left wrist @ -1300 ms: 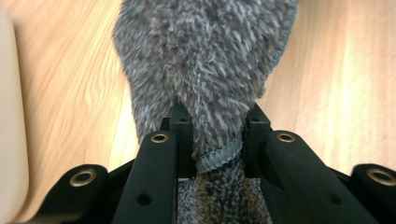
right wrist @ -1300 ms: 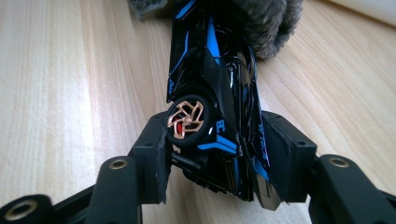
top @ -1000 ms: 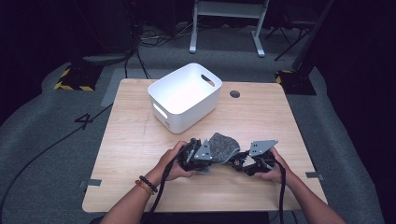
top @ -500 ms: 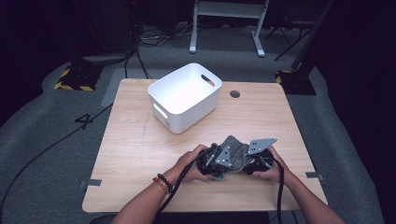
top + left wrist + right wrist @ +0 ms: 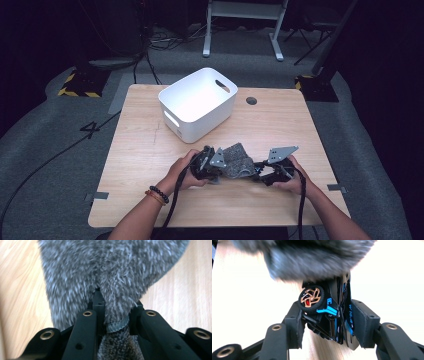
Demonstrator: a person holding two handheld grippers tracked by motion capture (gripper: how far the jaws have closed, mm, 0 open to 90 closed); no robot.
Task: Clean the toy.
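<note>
both hands low over the near edge of the pale wooden surface (image 5: 150,150), facing each other. left tongs (image 5: 212,165) pinching the fuzzy grey cloth (image 5: 237,160). right tongs (image 5: 262,172) pinching a black toy car with blue stripes (image 5: 329,315), half under the cloth.

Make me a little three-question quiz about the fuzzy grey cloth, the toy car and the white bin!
1. True or false: the left gripper is pinching the fuzzy grey cloth.
2. What does the right gripper hold? A) a spoon B) a black and blue toy car C) a ball
3. Which lies nearer the person's side of the table: the cloth or the white bin?

Key: 1 true; 2 B; 3 the cloth.
</note>
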